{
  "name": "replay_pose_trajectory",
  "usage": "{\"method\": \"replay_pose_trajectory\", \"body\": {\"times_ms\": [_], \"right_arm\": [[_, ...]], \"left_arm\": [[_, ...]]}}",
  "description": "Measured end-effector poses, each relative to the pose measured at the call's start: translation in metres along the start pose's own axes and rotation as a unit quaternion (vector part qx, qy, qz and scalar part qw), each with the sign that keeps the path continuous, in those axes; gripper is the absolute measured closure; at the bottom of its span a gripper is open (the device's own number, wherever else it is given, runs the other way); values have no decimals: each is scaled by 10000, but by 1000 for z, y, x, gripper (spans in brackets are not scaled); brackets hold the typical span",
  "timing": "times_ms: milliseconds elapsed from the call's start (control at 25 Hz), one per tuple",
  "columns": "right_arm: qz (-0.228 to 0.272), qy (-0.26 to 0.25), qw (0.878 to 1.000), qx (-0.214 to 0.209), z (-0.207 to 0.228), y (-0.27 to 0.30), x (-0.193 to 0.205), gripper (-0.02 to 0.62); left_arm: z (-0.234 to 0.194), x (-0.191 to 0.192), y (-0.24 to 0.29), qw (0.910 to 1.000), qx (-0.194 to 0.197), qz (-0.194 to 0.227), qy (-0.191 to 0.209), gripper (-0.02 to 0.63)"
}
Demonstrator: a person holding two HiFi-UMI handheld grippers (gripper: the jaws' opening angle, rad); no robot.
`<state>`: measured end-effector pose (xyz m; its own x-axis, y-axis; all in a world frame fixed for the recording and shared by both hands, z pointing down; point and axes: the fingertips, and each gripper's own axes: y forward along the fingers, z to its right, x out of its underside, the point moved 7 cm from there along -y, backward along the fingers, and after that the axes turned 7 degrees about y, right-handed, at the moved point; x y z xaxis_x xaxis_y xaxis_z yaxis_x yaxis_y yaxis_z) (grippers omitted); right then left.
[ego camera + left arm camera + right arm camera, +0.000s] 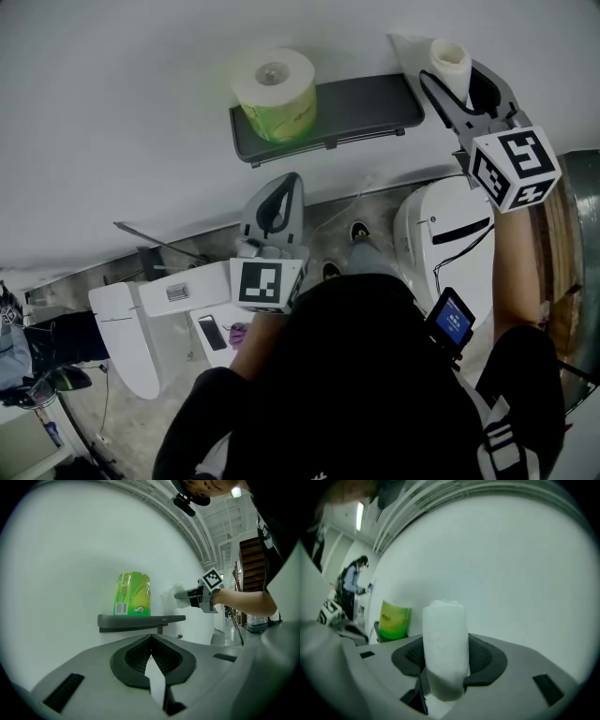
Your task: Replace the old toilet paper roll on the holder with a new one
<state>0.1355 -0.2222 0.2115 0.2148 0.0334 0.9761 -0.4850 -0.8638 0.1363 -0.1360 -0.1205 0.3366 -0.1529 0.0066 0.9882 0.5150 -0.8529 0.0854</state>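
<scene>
A new toilet paper roll [277,94] in green wrapping stands on the left end of a dark wall shelf [366,103]. My right gripper [452,75] is raised beside the shelf's right end, shut on the thin white old roll [451,64], which stands upright between its pads. In the right gripper view the old roll [445,644] fills the jaws, with the new roll [394,619] behind at the left. My left gripper [281,183] hangs lower, below the shelf, with its jaws together and nothing in them. In the left gripper view the new roll [132,595] stands on the shelf [140,619].
A white toilet [450,234] stands below the right gripper and another white fixture [127,328] at the lower left, with a phone [212,331] lying next to it. A person [351,585] stands in the distance along the wall.
</scene>
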Motion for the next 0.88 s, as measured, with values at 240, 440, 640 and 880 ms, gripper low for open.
{"method": "replay_pose_trajectory", "body": {"times_ms": [240, 440, 640, 880], "right_arm": [[551, 1740, 9744, -1312, -27, 33, -22, 371], [231, 1960, 9704, -1395, -45, 57, -9, 371], [100, 1988, 9718, -1263, -50, 65, 1, 370], [34, 1787, 9777, -1101, -49, 67, 2, 351]], "left_arm": [[-6, -2, -5, 9999, -146, 25, -4, 584], [-9, -3, -9, 9997, -227, 24, -64, 584], [-12, 2, -10, 9997, -225, -15, -12, 584], [-13, -1, -7, 9998, -175, 57, 0, 584]]}}
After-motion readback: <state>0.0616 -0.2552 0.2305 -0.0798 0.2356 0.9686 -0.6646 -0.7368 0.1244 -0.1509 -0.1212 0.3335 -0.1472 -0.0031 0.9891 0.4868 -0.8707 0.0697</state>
